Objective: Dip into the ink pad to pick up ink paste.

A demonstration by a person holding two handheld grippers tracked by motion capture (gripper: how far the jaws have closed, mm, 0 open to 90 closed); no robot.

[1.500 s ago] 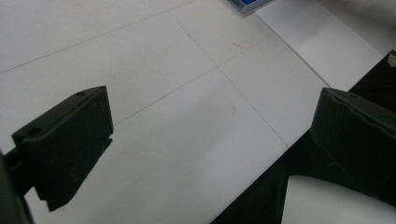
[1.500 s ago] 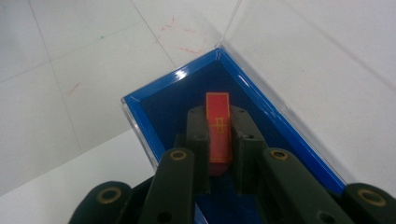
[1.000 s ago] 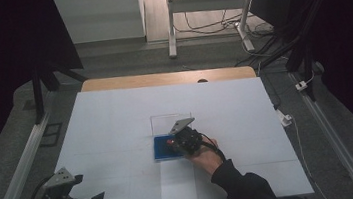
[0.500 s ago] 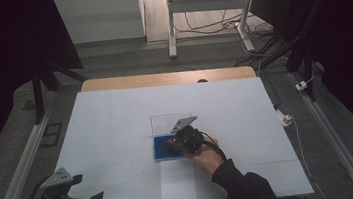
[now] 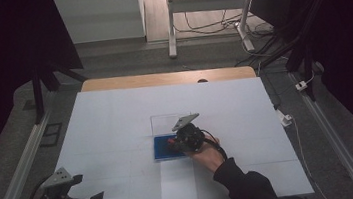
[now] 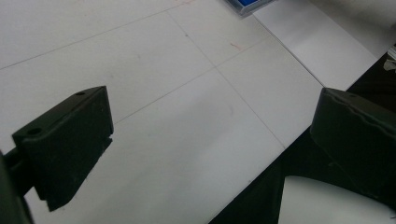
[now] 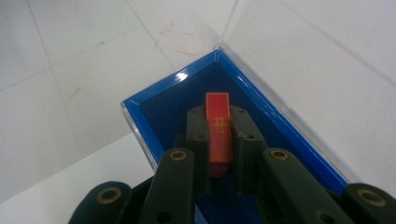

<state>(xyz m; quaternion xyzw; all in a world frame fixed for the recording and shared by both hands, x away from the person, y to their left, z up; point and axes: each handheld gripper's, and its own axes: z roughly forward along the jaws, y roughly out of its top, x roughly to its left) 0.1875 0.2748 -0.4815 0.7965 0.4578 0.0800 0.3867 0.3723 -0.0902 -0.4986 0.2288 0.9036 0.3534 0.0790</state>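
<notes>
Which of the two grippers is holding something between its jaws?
The right gripper, over the blue box, clamps a red block; the left gripper stands open over bare table.

One red block (image 7: pixel 218 133); one blue tray (image 7: pixel 275 126); two hand-held grippers.

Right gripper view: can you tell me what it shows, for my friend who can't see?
The right gripper is shut on a small red block with gold markings, holding it over the inside of a shallow blue box. The box has a clear lid standing open behind it and sits on a white table with faint red marks.
</notes>
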